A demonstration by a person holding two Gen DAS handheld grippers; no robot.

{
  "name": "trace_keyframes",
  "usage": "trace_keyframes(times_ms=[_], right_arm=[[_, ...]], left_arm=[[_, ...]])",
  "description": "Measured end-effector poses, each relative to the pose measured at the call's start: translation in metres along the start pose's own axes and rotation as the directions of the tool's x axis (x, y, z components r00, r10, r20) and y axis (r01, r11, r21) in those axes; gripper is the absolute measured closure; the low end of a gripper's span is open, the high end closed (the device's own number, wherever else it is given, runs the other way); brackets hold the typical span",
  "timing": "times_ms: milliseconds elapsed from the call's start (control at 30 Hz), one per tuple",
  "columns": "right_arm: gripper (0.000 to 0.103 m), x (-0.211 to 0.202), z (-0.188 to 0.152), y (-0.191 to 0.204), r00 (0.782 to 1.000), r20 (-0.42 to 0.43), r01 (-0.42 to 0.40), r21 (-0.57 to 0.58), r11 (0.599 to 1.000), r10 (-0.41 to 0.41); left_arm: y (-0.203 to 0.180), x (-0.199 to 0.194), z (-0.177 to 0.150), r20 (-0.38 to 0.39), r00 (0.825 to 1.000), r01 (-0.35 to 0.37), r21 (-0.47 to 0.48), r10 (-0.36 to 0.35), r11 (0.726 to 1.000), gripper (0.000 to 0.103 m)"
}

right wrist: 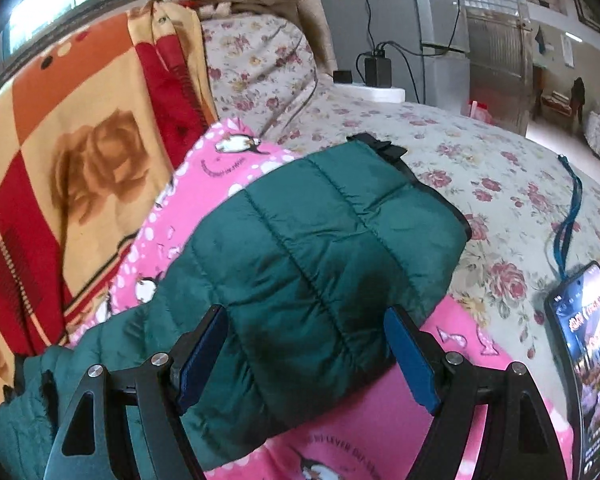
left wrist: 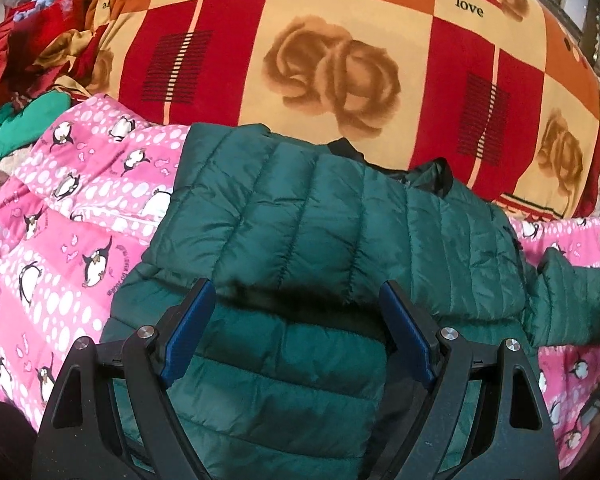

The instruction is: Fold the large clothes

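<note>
A dark green quilted puffer jacket (left wrist: 320,216) lies on a pink penguin-print quilt (left wrist: 60,240). One side is folded over its body, and a sleeve (left wrist: 572,300) stretches to the right. My left gripper (left wrist: 300,312) is open and hovers just above the jacket's near part, jaws wide apart with nothing between them. In the right wrist view the green sleeve (right wrist: 316,256) with a black cuff (right wrist: 376,146) lies across the pink quilt (right wrist: 360,420). My right gripper (right wrist: 308,340) is open, its jaws on either side of the sleeve's near end.
A red, orange and cream rose-print blanket (left wrist: 340,60) rises behind the jacket and also shows in the right wrist view (right wrist: 80,160). Red and green clothes (left wrist: 24,72) are piled at far left. A lit phone (right wrist: 584,360) with a blue lanyard lies on the floral bedsheet (right wrist: 480,168).
</note>
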State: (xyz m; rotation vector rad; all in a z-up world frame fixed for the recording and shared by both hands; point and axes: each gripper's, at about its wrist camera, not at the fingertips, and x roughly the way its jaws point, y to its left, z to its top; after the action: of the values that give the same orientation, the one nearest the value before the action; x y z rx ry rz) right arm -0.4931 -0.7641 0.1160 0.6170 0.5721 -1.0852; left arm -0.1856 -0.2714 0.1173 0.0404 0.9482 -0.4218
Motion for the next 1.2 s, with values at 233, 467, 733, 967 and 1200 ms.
trace_keyframes(times_ms=[233, 467, 733, 967, 1200], right_arm=[[0.018, 0.011, 0.005, -0.002, 1.0, 0.019, -0.012, 0.007, 1.0, 0.012], [0.07, 0.007, 0.007, -0.011, 0.991, 0.094, -0.102, 0.035, 0.994, 0.098], [0.055, -0.006, 0.011, -0.024, 0.995, 0.054, -0.09, 0.086, 0.992, 0.086], [0.032, 0.004, 0.007, -0.037, 1.0, 0.005, -0.025, 0.134, 0.991, 0.024], [0.028, 0.014, 0.006, -0.02, 0.998, 0.065, -0.027, 0.064, 0.998, 0.022]], left_arm=[[0.004, 0.002, -0.002, -0.01, 1.0, -0.014, -0.008, 0.014, 1.0, 0.019], [0.004, -0.001, -0.009, -0.014, 1.0, -0.008, -0.009, 0.008, 1.0, 0.019], [0.009, -0.007, -0.014, -0.001, 1.0, 0.004, -0.028, -0.004, 1.0, 0.019], [0.01, 0.0, -0.018, -0.012, 1.0, 0.002, -0.039, -0.003, 0.999, 0.019], [0.001, 0.009, -0.02, -0.026, 1.0, -0.001, -0.01, 0.001, 1.0, 0.019]])
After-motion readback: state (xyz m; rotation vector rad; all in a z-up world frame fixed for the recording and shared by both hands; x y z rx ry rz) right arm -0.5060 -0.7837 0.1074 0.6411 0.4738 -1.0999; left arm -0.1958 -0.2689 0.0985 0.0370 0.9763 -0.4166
